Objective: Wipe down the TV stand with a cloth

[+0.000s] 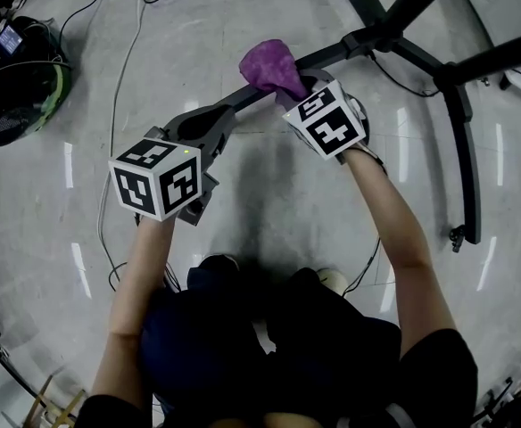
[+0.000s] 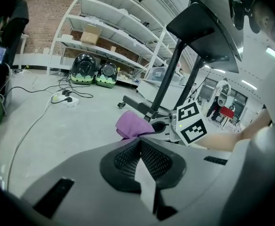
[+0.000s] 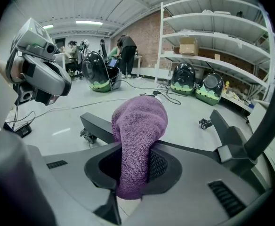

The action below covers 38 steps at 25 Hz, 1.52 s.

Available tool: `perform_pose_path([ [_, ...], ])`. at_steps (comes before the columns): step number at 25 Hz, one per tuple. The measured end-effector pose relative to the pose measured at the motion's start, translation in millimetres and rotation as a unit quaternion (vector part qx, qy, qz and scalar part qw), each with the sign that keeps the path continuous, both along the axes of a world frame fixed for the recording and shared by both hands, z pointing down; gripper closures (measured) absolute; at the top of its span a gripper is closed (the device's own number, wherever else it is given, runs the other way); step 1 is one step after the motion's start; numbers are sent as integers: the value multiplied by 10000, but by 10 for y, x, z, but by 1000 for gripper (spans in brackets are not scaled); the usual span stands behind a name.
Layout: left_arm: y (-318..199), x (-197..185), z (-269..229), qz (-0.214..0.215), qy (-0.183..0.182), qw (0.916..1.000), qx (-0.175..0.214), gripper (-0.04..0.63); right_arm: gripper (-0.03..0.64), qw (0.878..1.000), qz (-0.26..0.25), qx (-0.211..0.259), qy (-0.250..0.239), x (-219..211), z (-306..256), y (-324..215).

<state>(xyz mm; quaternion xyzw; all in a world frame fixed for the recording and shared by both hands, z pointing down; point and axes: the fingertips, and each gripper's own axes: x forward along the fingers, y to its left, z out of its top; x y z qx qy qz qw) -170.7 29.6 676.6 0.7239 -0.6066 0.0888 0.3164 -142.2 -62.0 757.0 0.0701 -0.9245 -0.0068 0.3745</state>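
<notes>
Here, clamping cloth (image 3: 138, 140) in right gripper (image 3: 130, 171) (left gripper (image 2: 140, 161) clenched, empty); might snag loose on stand (image 3: 97, 126) beyond jaws.

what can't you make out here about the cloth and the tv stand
TV stand: its posts run off the head view's top edge, so its upper part is unseen there.
Purple cloth: whether it touches the stand; the right gripper and its cube cover that spot in the head view.
Left gripper: jaws together, but its own body hides whether the tips nip the cloth's edge.
</notes>
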Motion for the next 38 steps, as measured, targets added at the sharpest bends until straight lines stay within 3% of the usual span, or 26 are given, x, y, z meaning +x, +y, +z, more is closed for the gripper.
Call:
perform_pose_path([
  [29, -286, 637, 155, 627, 214, 9975, -230, 588, 528, 9829, 1822, 234, 113, 838, 96, -1291],
  [38, -273, 655, 186, 731, 144, 9967, -330, 588, 528, 9740, 2238, -13, -341, 953, -128, -1543],
])
